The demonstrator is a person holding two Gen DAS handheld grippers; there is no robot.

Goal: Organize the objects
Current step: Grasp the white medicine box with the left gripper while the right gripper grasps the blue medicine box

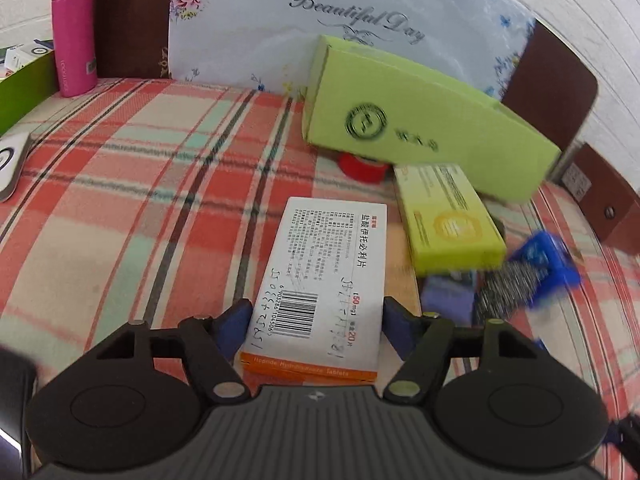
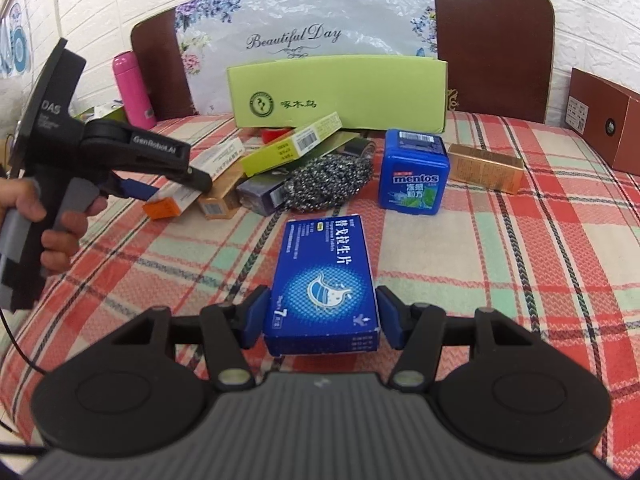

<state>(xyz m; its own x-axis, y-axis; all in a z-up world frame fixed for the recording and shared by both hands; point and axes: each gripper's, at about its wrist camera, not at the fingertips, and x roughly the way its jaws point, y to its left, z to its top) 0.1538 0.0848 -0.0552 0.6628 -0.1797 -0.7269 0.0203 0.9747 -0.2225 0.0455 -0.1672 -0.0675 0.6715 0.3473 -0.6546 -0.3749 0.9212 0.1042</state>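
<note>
My left gripper (image 1: pixel 316 324) is shut on a white and orange medicine box (image 1: pixel 324 276), its blue pads on both long sides; it also shows in the right wrist view (image 2: pixel 172 196) held by that gripper (image 2: pixel 176 184) at the left of the pile. My right gripper (image 2: pixel 322 312) is shut on a blue medicine box (image 2: pixel 324 280) above the plaid cloth. Behind lie a yellow-green box (image 1: pixel 448 216), a steel scourer (image 2: pixel 328 184), a blue Mentos tin (image 2: pixel 414 172) and a gold box (image 2: pixel 486 166).
A large light-green carton (image 2: pixel 340 92) stands at the back against a floral panel (image 2: pixel 304 20). A pink bottle (image 2: pixel 134 88) and a green tray (image 1: pixel 24 88) are at the left. A brown box (image 2: pixel 604 120) is at the right. A red tape roll (image 1: pixel 362 166) lies under the carton.
</note>
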